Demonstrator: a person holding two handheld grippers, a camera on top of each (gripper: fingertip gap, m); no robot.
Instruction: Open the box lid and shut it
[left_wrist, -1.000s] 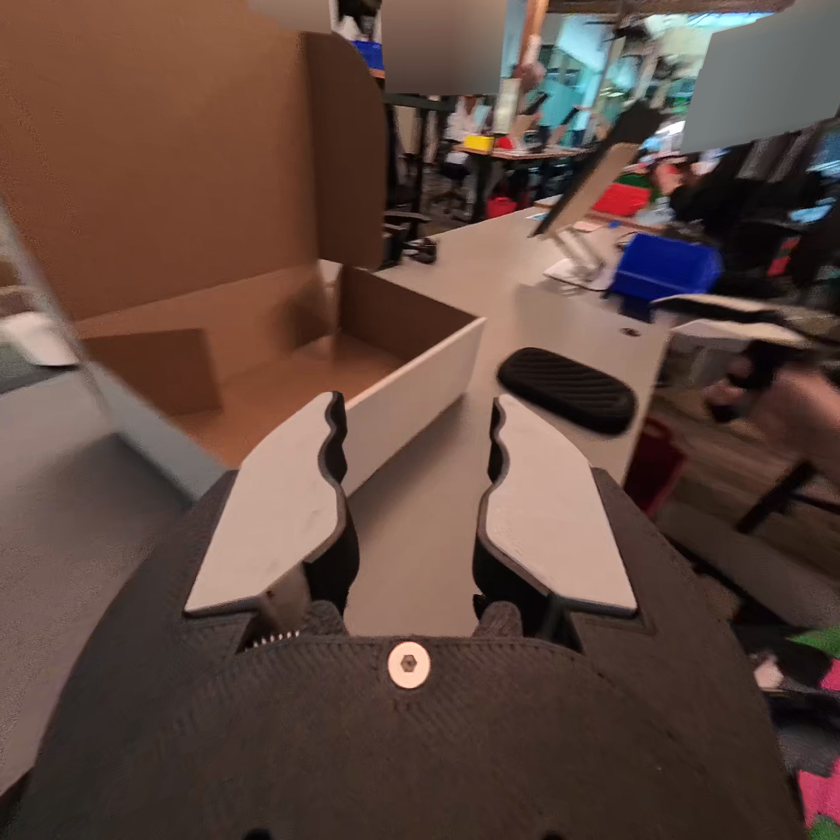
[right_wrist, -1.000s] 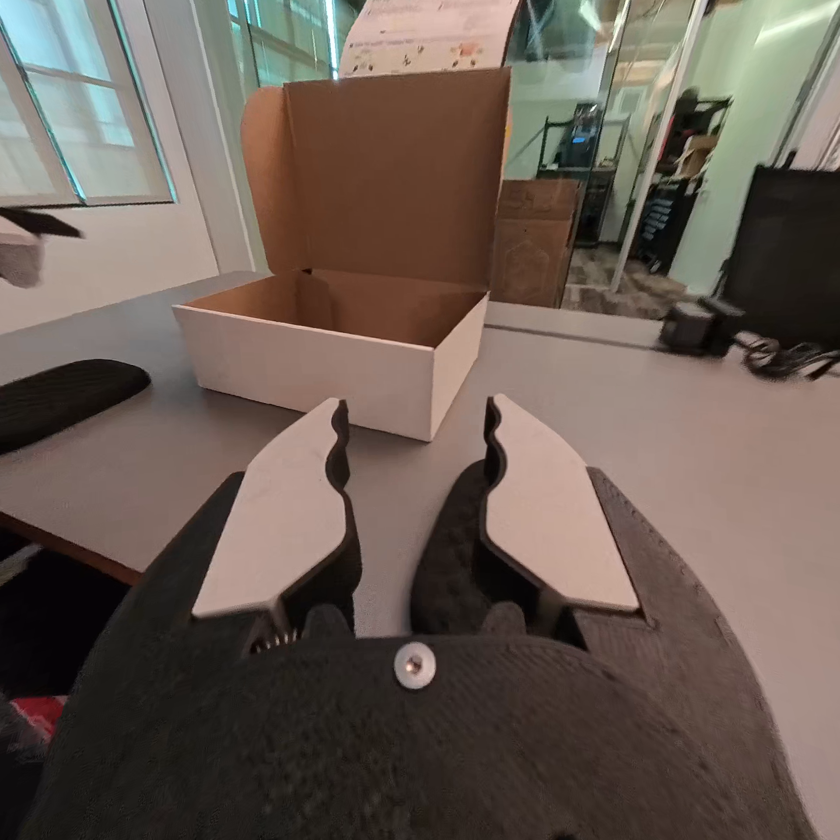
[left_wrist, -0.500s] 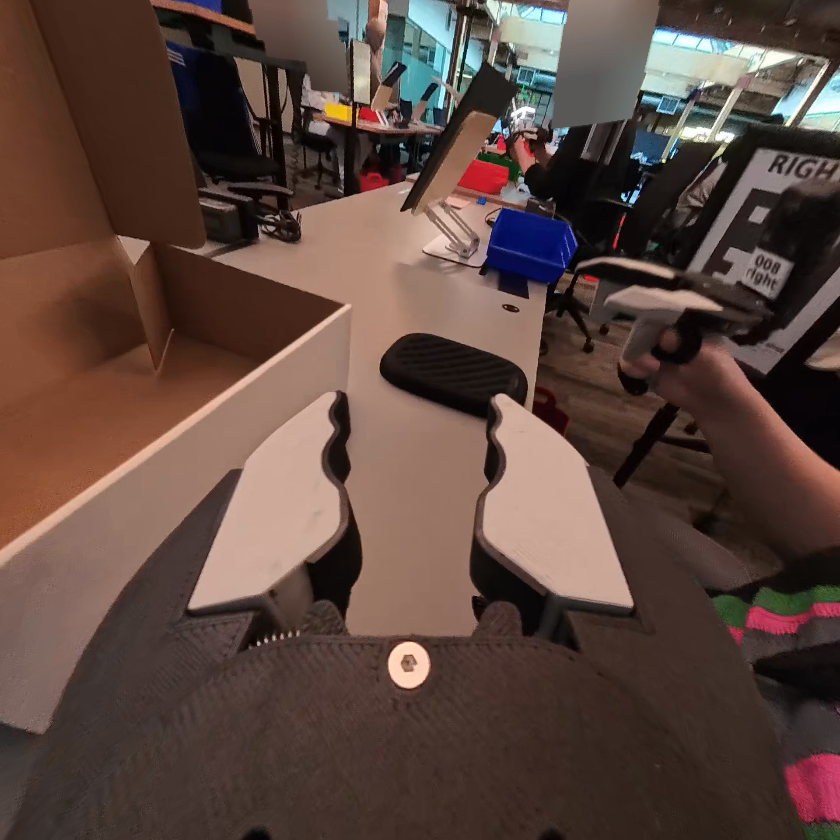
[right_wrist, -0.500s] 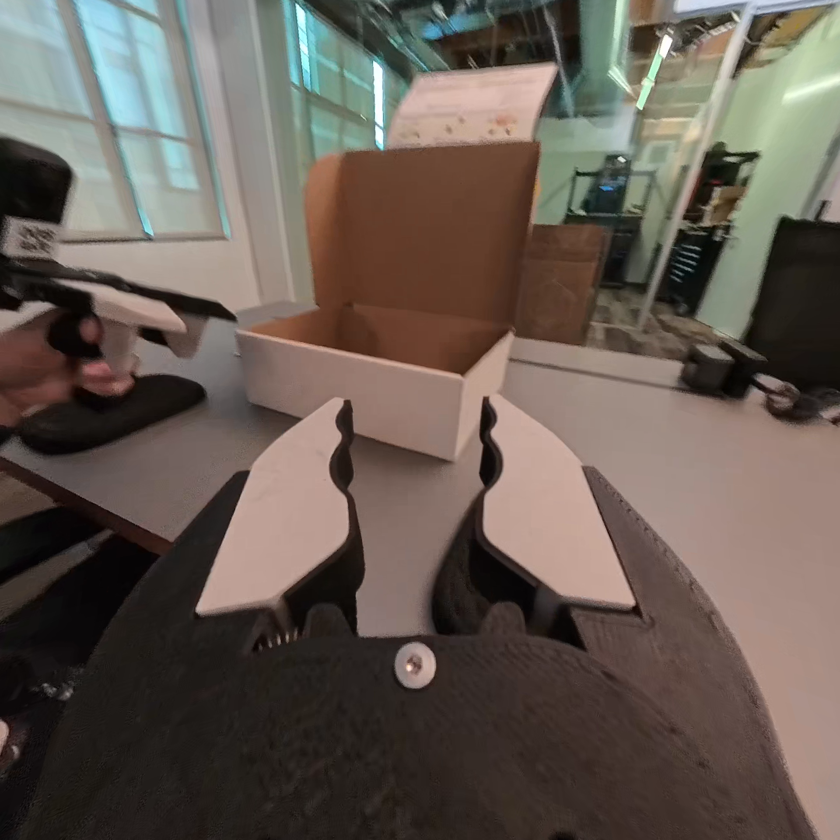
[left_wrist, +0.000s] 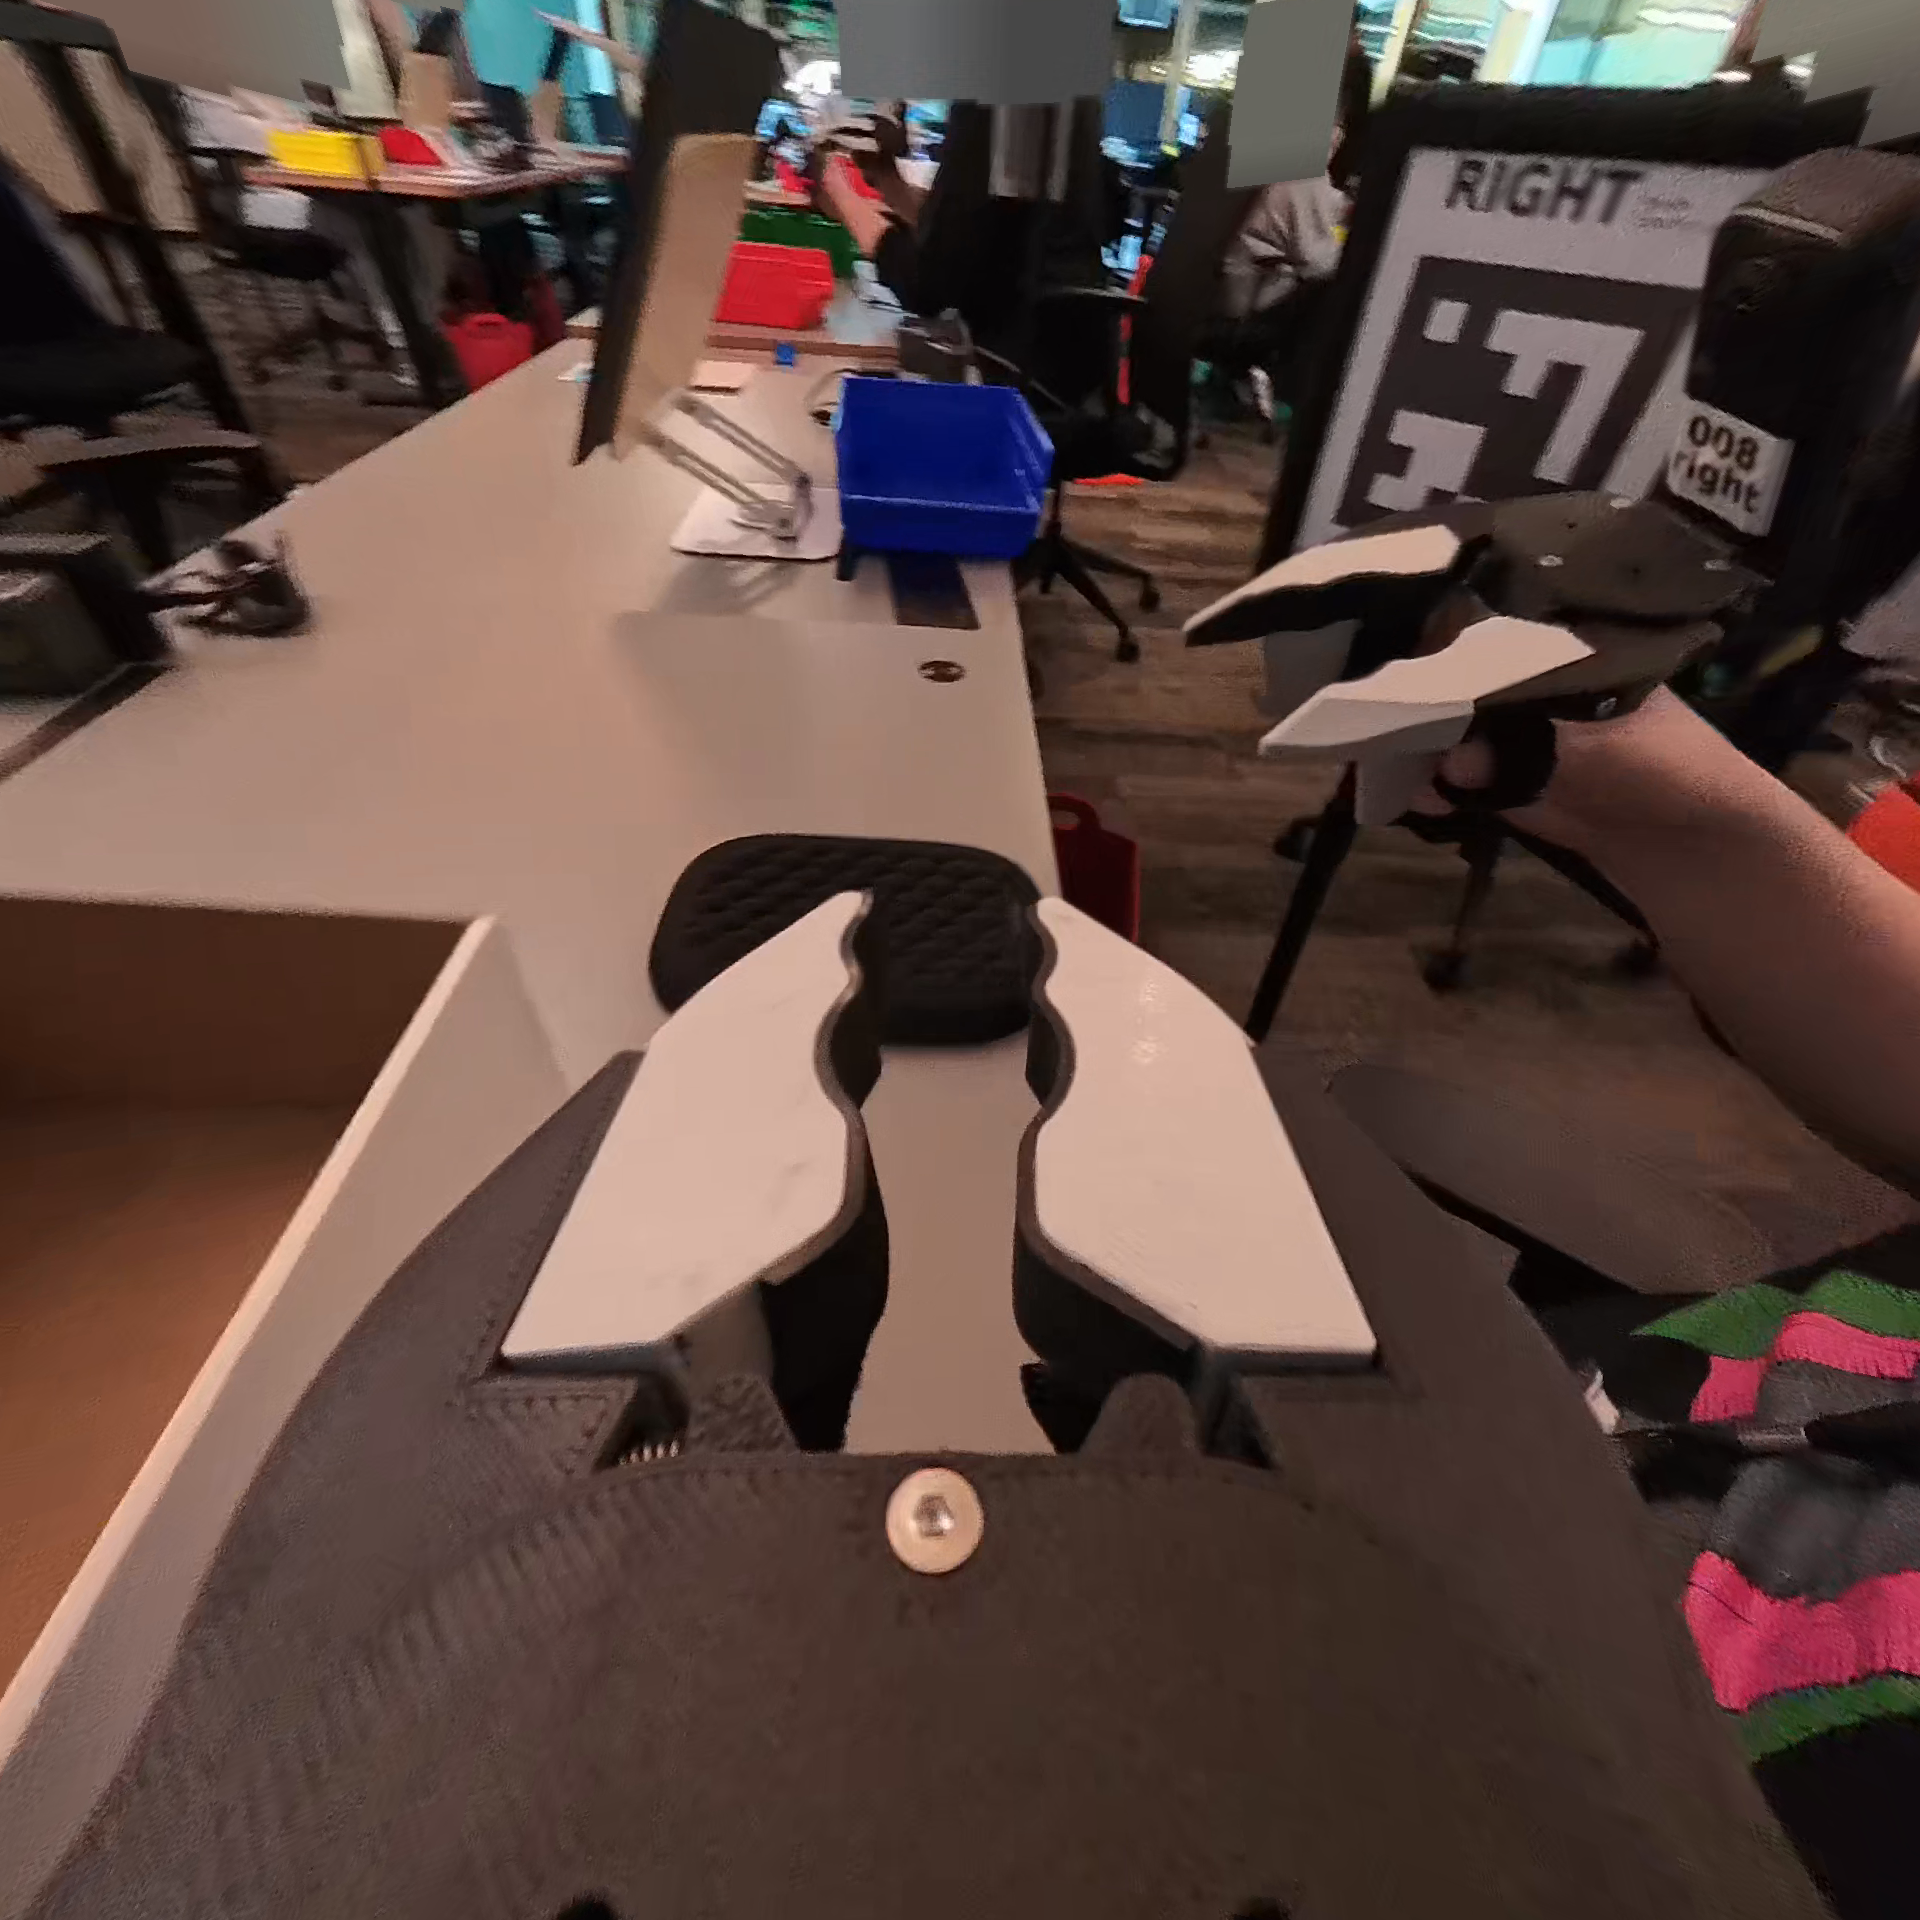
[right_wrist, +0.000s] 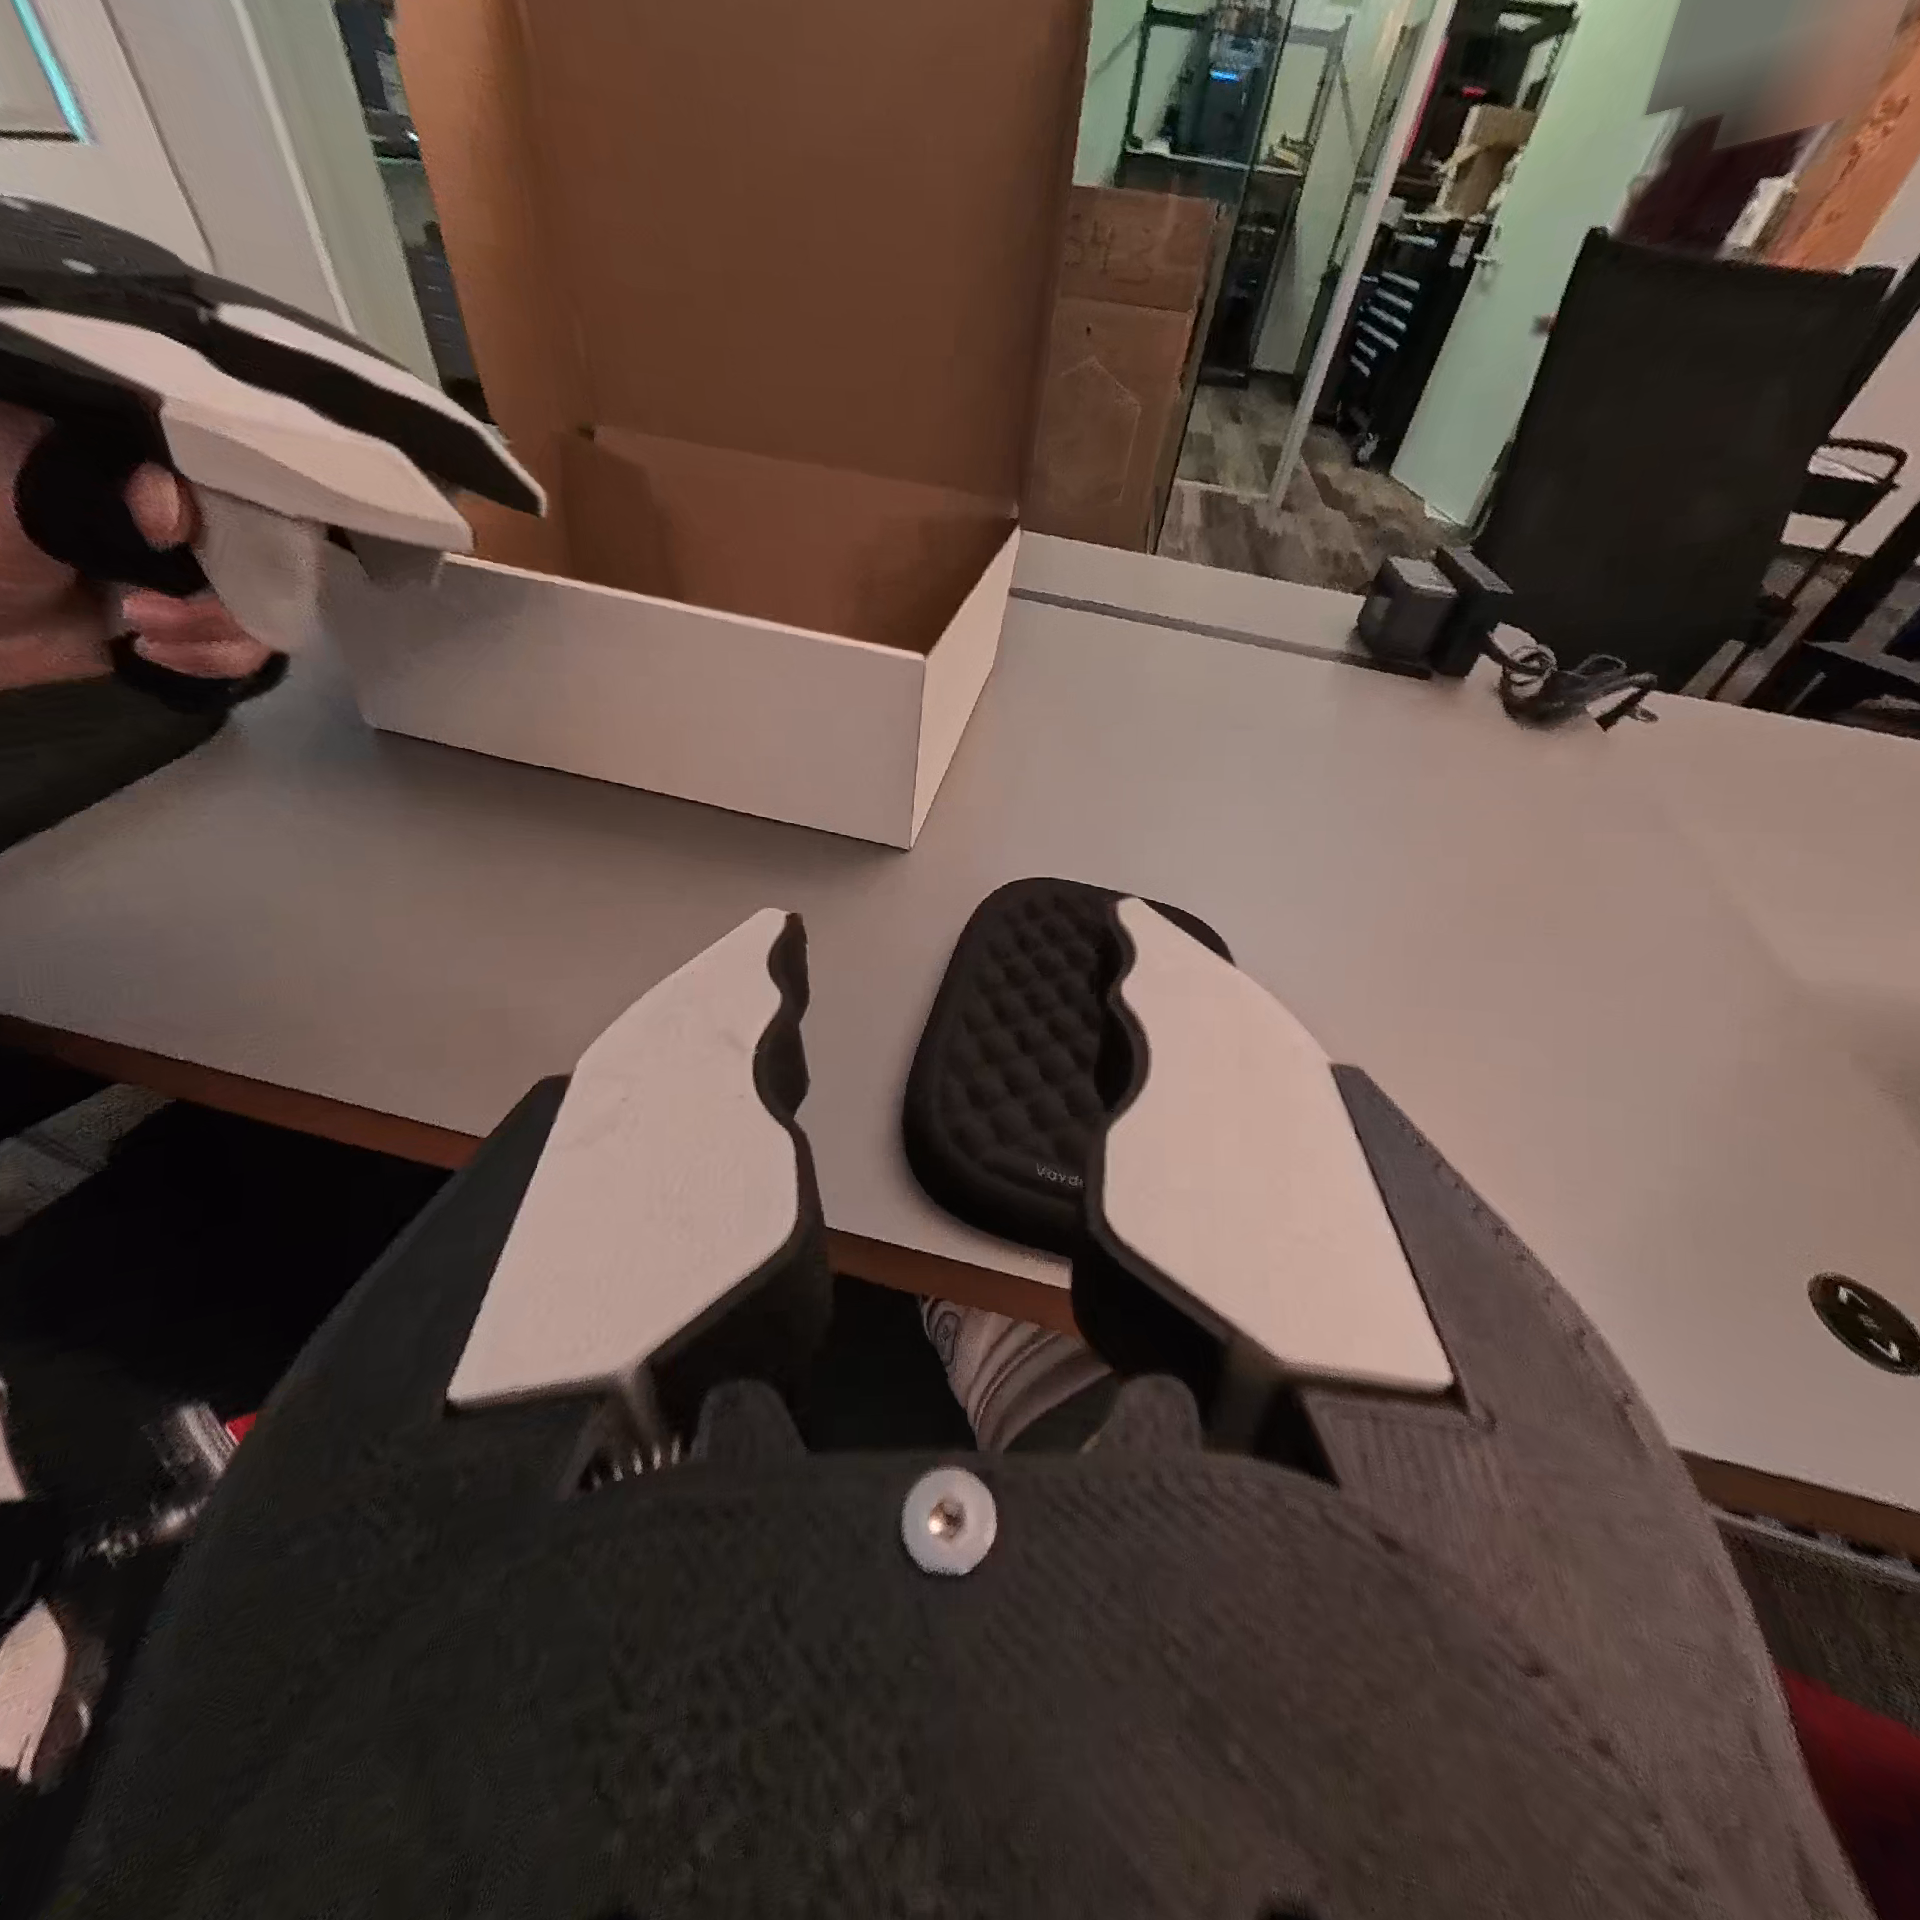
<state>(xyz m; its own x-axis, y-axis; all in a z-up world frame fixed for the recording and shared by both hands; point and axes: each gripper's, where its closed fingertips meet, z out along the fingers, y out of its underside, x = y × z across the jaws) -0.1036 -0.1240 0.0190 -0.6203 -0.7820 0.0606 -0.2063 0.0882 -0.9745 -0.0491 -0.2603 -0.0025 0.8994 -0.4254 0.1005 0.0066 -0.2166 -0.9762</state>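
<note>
A white cardboard box (right_wrist: 665, 696) with a brown inside stands open on the grey table (right_wrist: 1403, 935). Its lid (right_wrist: 790, 208) stands upright at the back. In the left wrist view only the box's near wall (left_wrist: 343, 1226) and brown inside show at the left. My left gripper (left_wrist: 951, 914) is open and empty beside the box's right wall; it also shows in the right wrist view (right_wrist: 478, 520) over the box's front left corner. My right gripper (right_wrist: 956, 920) is open and empty, back at the table's front edge; it also shows in the left wrist view (left_wrist: 1226, 686), off the table.
A black padded wrist rest (right_wrist: 1018, 1049) lies on the table between the box and the front edge, also seen in the left wrist view (left_wrist: 894, 925). A blue bin (left_wrist: 935, 473) and a tilted stand (left_wrist: 675, 301) sit farther along the table. A black adapter with cable (right_wrist: 1455, 623) lies at the back.
My left gripper has swung right, away from the box's inside, and now looks along the table. My right gripper has drawn back and dropped to the table's front edge. Both stayed open.
</note>
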